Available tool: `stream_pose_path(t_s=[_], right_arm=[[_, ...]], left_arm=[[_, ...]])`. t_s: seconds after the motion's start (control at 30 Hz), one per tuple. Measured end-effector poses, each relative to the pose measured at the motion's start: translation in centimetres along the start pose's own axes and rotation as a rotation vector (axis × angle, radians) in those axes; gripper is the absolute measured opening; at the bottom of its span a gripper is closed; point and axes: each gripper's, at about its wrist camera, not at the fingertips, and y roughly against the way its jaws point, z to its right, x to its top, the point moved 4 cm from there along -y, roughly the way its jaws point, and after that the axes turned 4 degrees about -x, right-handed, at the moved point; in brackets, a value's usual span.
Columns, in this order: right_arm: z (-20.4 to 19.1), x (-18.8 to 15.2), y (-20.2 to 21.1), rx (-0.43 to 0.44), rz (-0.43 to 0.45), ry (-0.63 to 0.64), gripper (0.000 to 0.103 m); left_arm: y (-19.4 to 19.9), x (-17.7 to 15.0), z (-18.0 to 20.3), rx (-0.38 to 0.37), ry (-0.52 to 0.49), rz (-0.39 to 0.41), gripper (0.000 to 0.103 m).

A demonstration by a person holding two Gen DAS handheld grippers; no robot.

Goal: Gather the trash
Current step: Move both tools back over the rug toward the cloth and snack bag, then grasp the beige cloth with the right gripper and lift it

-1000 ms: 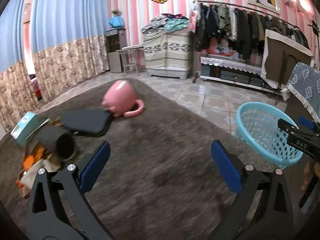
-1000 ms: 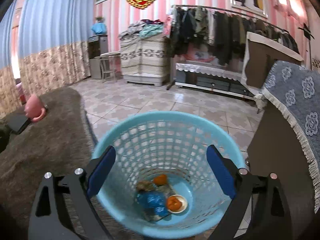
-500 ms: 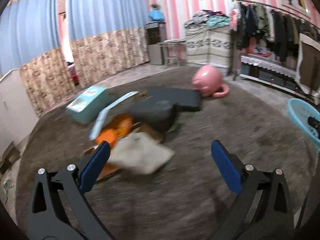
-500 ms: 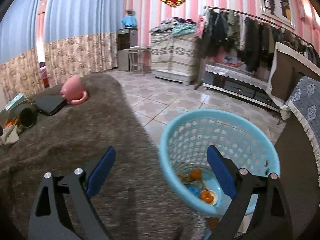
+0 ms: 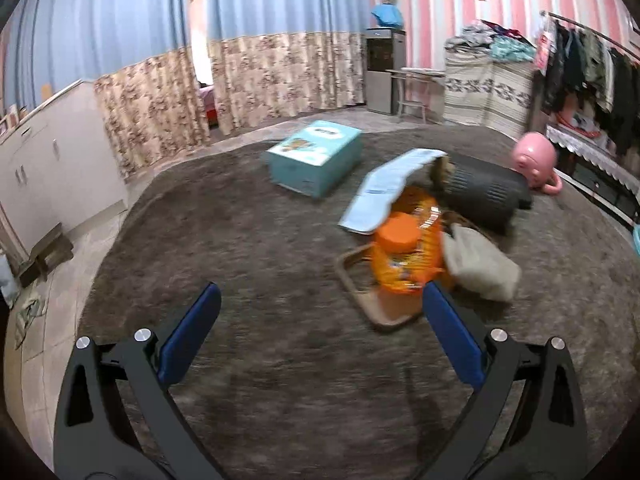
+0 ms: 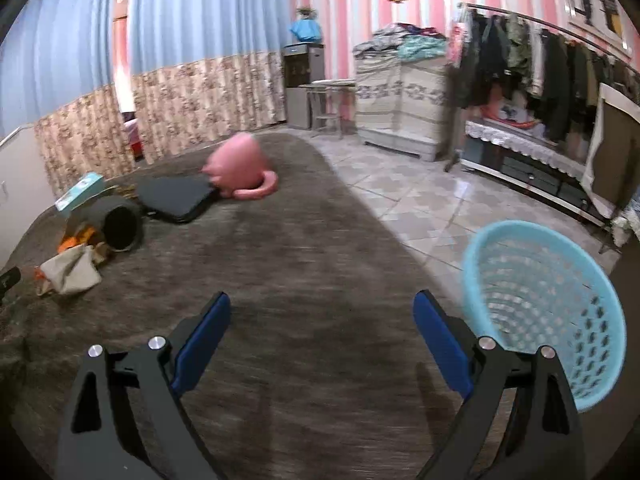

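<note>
A pile of trash lies on the brown carpet: an orange wrapper (image 5: 406, 250), a beige crumpled bag (image 5: 478, 262), a pale paper sheet (image 5: 390, 190) and a flat brown tray (image 5: 376, 300). My left gripper (image 5: 320, 300) hovers open just short of the pile, its right finger beside the orange wrapper. My right gripper (image 6: 322, 312) is open and empty over bare carpet. To its right stands the light blue basket (image 6: 540, 300). The same beige bag (image 6: 70, 270) shows far left in the right wrist view.
A teal box (image 5: 314, 156), a black cylinder (image 5: 476, 196) lying on its side, a black flat pad (image 6: 176, 198) and a tipped pink mug (image 6: 240, 166) lie on the carpet. Tiled floor, a clothes rack (image 6: 540, 64) and cabinets lie beyond.
Both grippers swung left. The left one now faces the trash pile, which was off to its left. The right one moved away from above the basket, which now sits at its right.
</note>
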Motion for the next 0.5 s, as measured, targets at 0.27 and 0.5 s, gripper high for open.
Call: stream_pose_path(t_s=[0.27,0.5], right_arm=[[-11.5,0.4,-0.6,0.165,-0.011,0.168,0.091],[-18.9,0.1,-1.6,0.282,-0.065,0.259,0.091]], left_arm=[[0.3,-0.2,-4.0,0.049,0.016,0.019,0.097],[0.1,-0.9,-6.0,0.055,0.050,0.011,0.097]])
